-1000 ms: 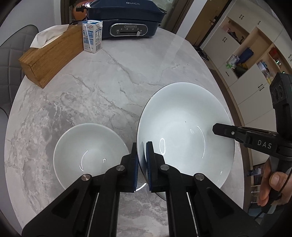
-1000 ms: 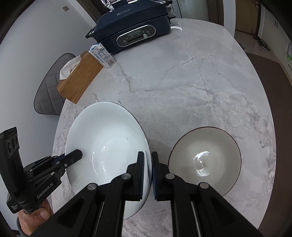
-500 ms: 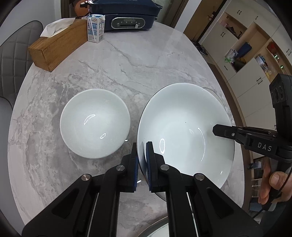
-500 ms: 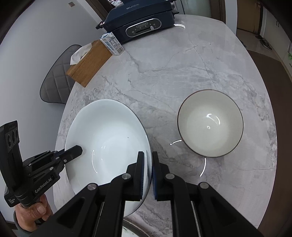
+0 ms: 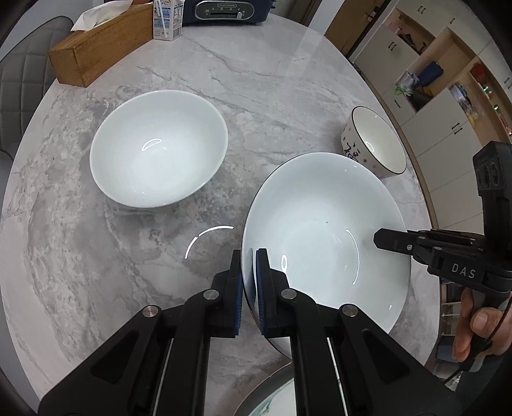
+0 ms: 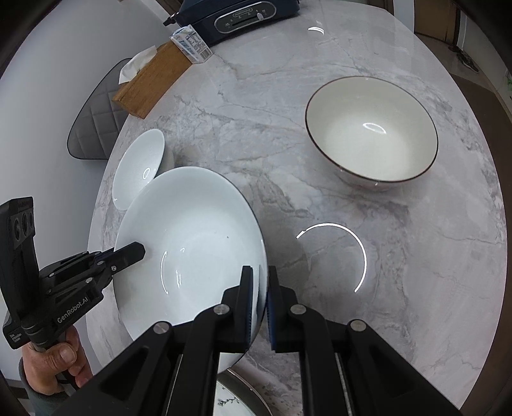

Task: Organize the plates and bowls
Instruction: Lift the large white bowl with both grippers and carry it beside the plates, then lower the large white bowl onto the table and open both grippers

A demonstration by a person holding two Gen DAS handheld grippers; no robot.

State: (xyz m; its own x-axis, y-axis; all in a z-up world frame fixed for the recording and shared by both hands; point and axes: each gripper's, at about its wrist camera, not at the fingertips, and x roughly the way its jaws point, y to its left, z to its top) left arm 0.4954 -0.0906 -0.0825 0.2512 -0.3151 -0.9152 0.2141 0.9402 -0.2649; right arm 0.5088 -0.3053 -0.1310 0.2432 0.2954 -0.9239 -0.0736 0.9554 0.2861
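A large white bowl [image 5: 323, 236] is held in the air above the marble table by both grippers. My left gripper [image 5: 249, 256] is shut on its left rim. My right gripper [image 6: 260, 272] is shut on its right rim; the bowl also shows in the right wrist view [image 6: 192, 243]. A smaller white bowl [image 5: 158, 148] stands on the table to the left, also in the right wrist view [image 6: 139, 169]. A cream bowl with a dark rim [image 6: 371, 132] stands to the right, also in the left wrist view [image 5: 376, 142]. A plate's rim [image 6: 238, 396] shows below at the near edge.
A wooden tissue box [image 5: 99, 44], a milk carton [image 5: 166, 19] and a dark blue electric cooker [image 6: 240, 16] stand at the far side of the table [image 5: 275, 83]. A grey chair [image 6: 92, 118] is at the left. Cupboards [image 5: 448, 76] are at the right.
Both grippers have drawn back toward the near edge with the large bowl, so both bowls on the table sit farther ahead. A plate's rim has come into view at the bottom.
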